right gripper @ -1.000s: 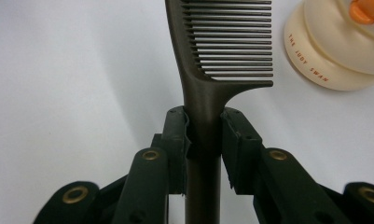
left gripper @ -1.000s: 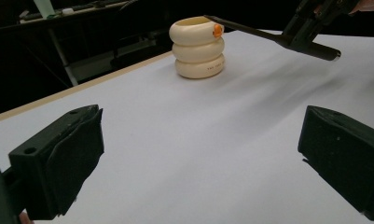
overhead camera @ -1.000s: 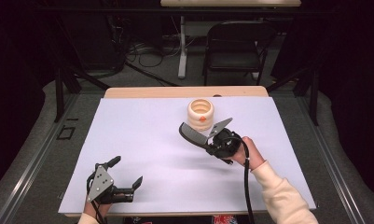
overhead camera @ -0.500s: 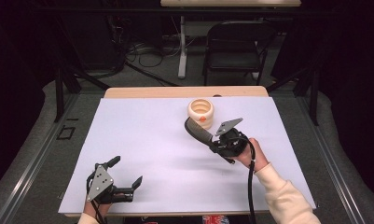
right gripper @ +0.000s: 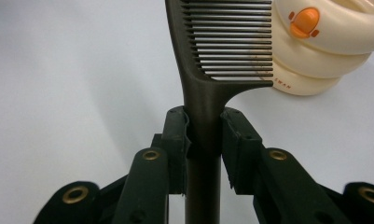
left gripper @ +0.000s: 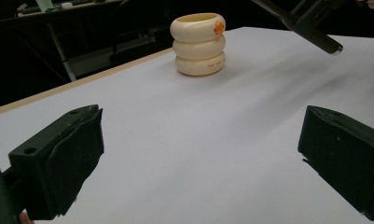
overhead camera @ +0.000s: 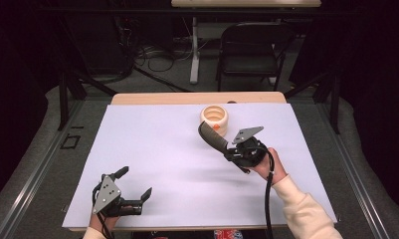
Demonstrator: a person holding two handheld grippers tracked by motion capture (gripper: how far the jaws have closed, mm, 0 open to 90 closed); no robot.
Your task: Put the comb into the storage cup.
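Observation:
A black comb is clamped by its handle in my right gripper, right of the table's middle. In the right gripper view the jaws of that gripper press on both sides of the handle, and the comb has its teeth toward a cream ringed pot with an orange button. The pot stands upright at the back, just beyond the comb's head. My left gripper rests near the front left edge, open with nothing in it. Across its jaws I see the pot and the comb's tip.
A white sheet covers the wooden table. A dark folding chair and cables stand on the floor behind the table. The right hand's cable trails to the front edge.
The right gripper has shifted slightly right and the comb's head has lifted a little closer to the pot. The left gripper has not moved.

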